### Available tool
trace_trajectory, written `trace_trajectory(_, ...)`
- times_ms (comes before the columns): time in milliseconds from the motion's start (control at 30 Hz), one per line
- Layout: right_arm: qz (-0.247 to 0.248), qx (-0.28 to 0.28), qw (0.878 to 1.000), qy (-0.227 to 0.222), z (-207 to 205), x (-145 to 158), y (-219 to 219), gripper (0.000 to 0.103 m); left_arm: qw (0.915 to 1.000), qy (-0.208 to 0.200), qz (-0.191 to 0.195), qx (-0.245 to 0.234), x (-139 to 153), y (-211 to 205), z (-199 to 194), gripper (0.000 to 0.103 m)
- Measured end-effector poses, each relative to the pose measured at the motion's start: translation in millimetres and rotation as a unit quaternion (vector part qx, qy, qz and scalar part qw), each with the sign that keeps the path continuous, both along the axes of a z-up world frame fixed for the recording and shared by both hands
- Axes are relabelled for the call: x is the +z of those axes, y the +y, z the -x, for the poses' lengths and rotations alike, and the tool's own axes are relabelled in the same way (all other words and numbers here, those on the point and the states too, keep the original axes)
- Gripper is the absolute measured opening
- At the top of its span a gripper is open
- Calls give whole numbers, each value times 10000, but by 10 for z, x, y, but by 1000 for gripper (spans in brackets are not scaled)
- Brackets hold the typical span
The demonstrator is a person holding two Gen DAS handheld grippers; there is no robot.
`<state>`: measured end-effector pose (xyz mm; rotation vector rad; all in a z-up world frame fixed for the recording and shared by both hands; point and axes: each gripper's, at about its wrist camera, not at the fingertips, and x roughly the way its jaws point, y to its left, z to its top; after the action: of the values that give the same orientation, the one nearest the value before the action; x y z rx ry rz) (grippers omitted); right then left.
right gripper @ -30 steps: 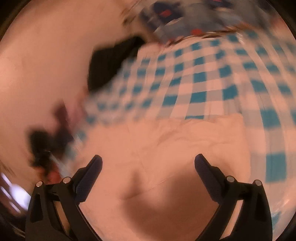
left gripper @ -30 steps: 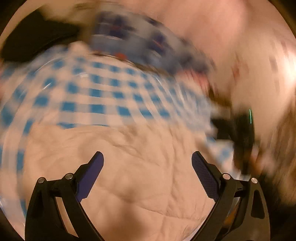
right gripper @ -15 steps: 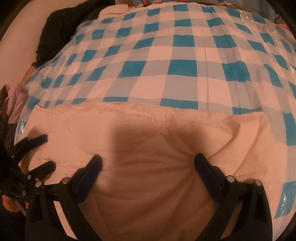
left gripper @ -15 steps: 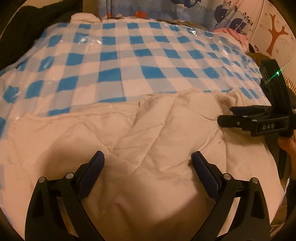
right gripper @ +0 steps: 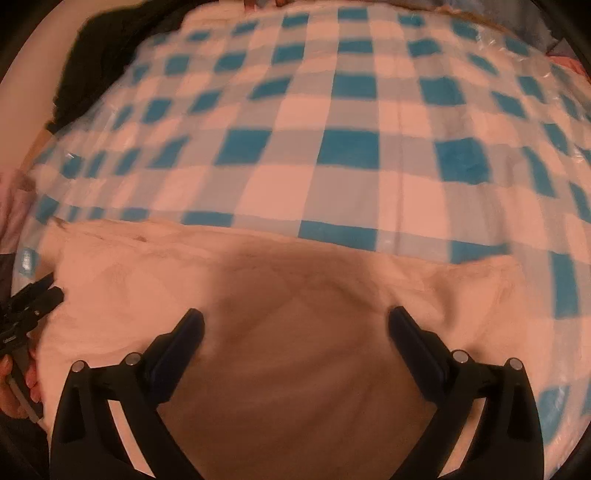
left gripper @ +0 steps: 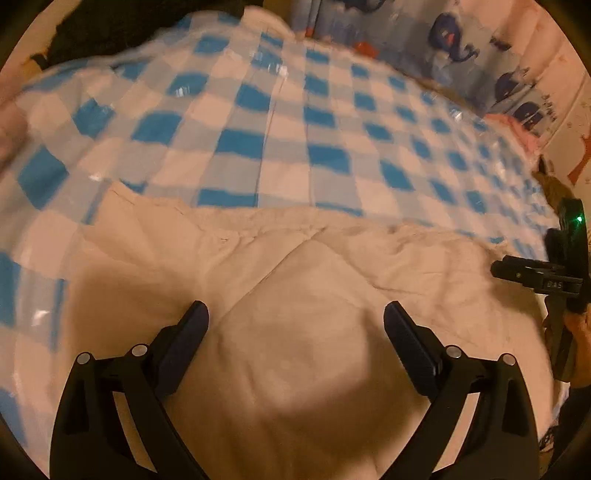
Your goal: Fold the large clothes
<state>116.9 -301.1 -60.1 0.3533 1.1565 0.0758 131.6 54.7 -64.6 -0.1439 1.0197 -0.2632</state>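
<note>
Two grippers hang over a cream quilted garment [left gripper: 317, 332] that fills the lower half of both views, lying flat on a blue-and-white checked sheet [left gripper: 280, 122] which runs across the upper half. In the left wrist view a dark bundle of cloth [left gripper: 110, 29] sits at the upper left edge of the sheet, a whale-print fabric [left gripper: 461, 40] stands along the upper right, and a pink cloth [left gripper: 517, 125] lies just below it at the right rim. The same dark bundle [right gripper: 107, 55] shows at the upper left of the right wrist view. Nothing lies between either claw and the garment.

The left gripper [left gripper: 295, 321] points forward over the garment's middle, its jaws spread wide with nothing between them. The right gripper [right gripper: 295, 325] is posed likewise, jaws wide apart and holding nothing, its shadow dark on the fabric beneath. Each gripper also shows in the other's view: the right one at the right edge of the left wrist view, the left one at the lower left edge of the right wrist view, both near the garment's side edges.
</note>
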Motion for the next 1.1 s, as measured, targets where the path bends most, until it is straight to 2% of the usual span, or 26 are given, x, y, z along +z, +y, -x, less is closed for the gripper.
trace_trajectory(67,-94,120,9993,-331,333,264,-11,96,9994,-308,117,51,222,174,280,92)
trace_trajectory(167,-103,216,9983,-523,870,445,-20,96,9986,-466,142,227,289,460,603,92)
trace_trajectory(233,26,69,9991,-408,1072,296,-57,96,9988,-357,100,335,169,598,695,92)
trace_trajectory(300,109,52,9999,-60,1095,-76,-109,96,9990,-72,191,395,-138,703,713,92)
trace_trajectory(333,-91,157,9996,-223,1110,-248,-122,97,9990,-83,261,351,-244,710,730,93)
trace_trajectory(400,-327,27,9991,-271,1133,-258,-180,97,9990,-119,216,371,-287,697,740,93)
trace_trajectory(467,-272,-137,9992,-258,1174,-65,-194,97,9987,75,212,464,-149,703,775,93)
trace_trajectory(533,-580,-63,9963,-631,1384,226,-159,97,9982,29,425,432,3,755,912,93)
trace_trajectory(633,-1353,486,9822,-1211,1879,629,110,97,9965,-248,714,363,275,870,1306,93)
trace_trajectory(700,-1688,948,9717,-1352,2157,717,442,97,9921,-249,1159,402,359,988,1586,93)
trace_trajectory(767,-2008,1349,9631,-1177,2316,658,793,97,9854,-204,1627,468,370,1086,1803,93)
trace_trajectory(833,-2173,1592,9578,-1006,2391,524,1148,97,9746,-111,2153,609,323,1192,2045,93)
trace_trajectory(900,-2364,1734,9523,-847,2349,377,1424,97,9601,30,2689,766,226,1271,2221,93)
trace_trajectory(967,-2656,1631,9477,-682,2210,200,1658,97,9463,188,3100,899,133,1305,2355,93)
trace_trajectory(1033,-3202,1388,9357,-524,2086,55,1838,97,9346,255,3416,956,70,1304,2460,93)
trace_trajectory(1100,-3389,1062,9337,-451,1921,-20,1943,97,9250,312,3652,1005,28,1296,2515,93)
